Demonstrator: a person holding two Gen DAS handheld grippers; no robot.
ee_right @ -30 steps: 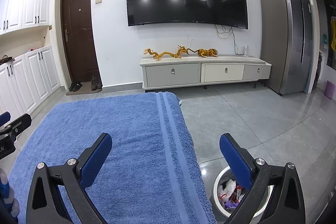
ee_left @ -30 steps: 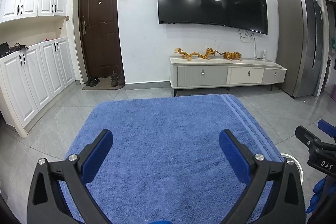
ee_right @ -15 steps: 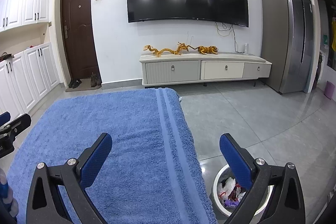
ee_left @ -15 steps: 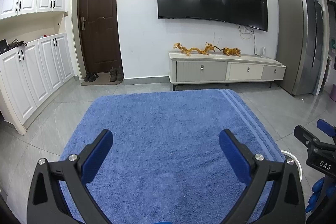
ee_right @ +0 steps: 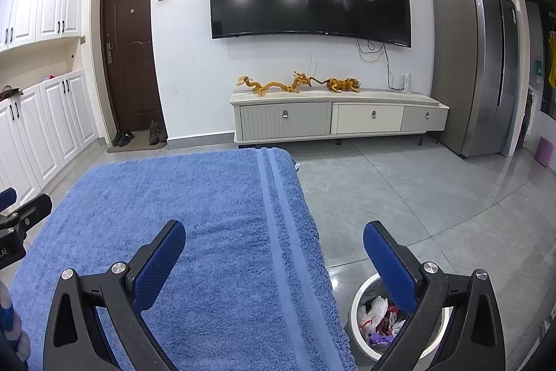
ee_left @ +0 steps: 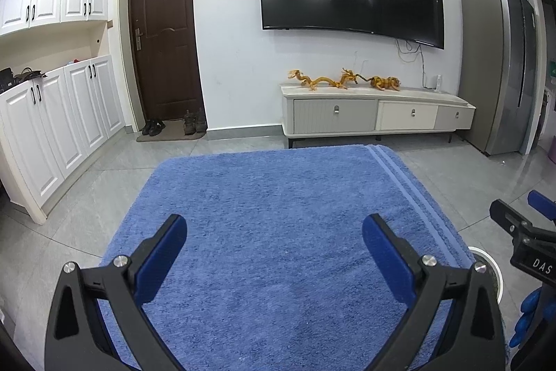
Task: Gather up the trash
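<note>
The blue towel [ee_left: 278, 232] covered the counter from edge to edge, and from where I held both tools I saw nothing lying on it, no wrapper or scrap anywhere on its nap. Off the counter's right edge, down on the grey floor, stood the round trash bin [ee_right: 354, 315], and the trash [ee_right: 377, 319] was already in it: crumpled white, red and purple bits heaped inside, partly hidden behind my right finger. My left claw [ee_left: 274, 249] hung wide apart over the near middle of the towel, gripping nothing. My right claw [ee_right: 274, 249] was spread just as wide and also bare, straddling the towel's striped right edge with one finger over the cloth and the other over the bin. I judged the collecting to be at or near its end, since no loose piece showed on the counter in either view. The next move, as I reckoned it, called for a look along the far edge and the floor for strays, and otherwise for drawing both tools back.
</note>
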